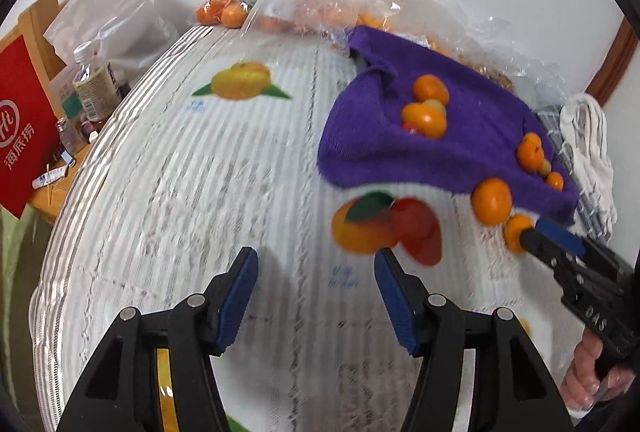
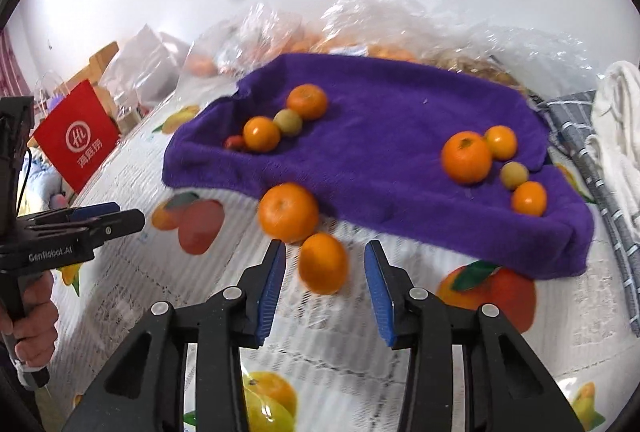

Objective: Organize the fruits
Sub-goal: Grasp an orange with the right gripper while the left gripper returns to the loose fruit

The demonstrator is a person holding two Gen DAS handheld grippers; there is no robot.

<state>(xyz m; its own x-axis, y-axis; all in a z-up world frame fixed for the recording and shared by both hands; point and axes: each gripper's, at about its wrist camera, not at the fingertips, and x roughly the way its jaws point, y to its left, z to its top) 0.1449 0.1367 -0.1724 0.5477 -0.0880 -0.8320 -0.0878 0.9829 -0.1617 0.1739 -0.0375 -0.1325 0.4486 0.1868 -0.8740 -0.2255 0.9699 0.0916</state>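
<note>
Loosely between right gripper jaws, untouched: small orange.

We count seven oranges: one between our right claw pads, one just beyond, five on the one purple towel. Two greenish fruits and one small red fruit also lie there.

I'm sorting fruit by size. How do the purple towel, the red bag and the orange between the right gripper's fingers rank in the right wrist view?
1. purple towel
2. red bag, farther off, so unsure
3. orange, nearest the camera
</note>
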